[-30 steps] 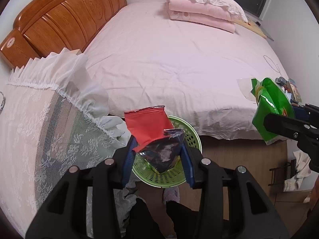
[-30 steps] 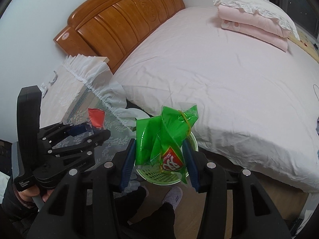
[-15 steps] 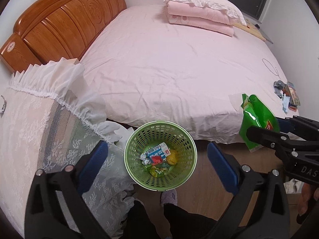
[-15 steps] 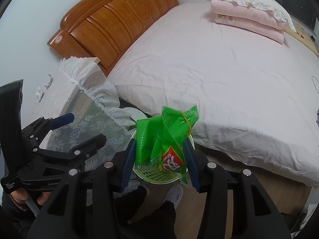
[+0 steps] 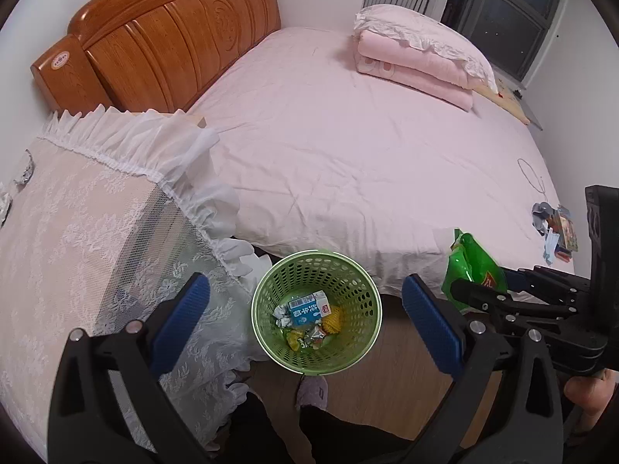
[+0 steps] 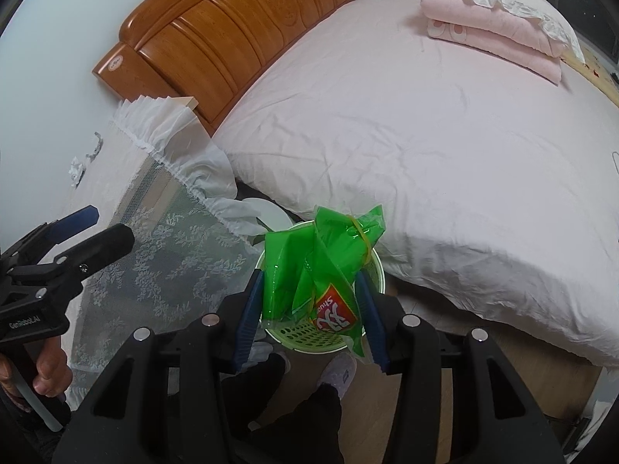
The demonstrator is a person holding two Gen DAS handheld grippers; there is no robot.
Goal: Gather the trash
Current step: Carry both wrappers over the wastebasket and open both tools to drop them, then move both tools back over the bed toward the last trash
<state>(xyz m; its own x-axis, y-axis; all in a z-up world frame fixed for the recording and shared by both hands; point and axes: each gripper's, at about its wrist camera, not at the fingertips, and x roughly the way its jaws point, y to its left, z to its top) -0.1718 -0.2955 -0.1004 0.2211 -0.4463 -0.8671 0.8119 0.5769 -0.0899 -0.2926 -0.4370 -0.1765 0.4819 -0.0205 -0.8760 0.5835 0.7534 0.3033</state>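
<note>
I am holding the crinkled green plastic snack bag [image 6: 323, 270] clenched between the blue pads of my right hand-held gripper [image 6: 309, 301], and it is hanging above the round green perforated plastic wastebasket [image 5: 316, 311] on the wooden floor, just beside the bed's edge. In the left wrist view, though, the bag [image 5: 474, 266] is sitting off to the right of the basket rim, so I am judging that it is not truly centred over the opening. If I am letting go too soon, the light, floppy bag may be drifting sideways, catching the rim or landing on the floor by the slippered foot [image 5: 312, 388]. It may also be clinging to one pad and dropping late.

My left hand-held gripper [image 5: 305, 309] is standing fully released and empty over the basket, which is already holding a blue-and-white carton [image 5: 309, 304] and crumpled wrappers. Crossing my two tools there is risking a collision or nudging the basket. More litter is lying on the pink bed sheet's far corner [image 5: 555, 228].
</note>
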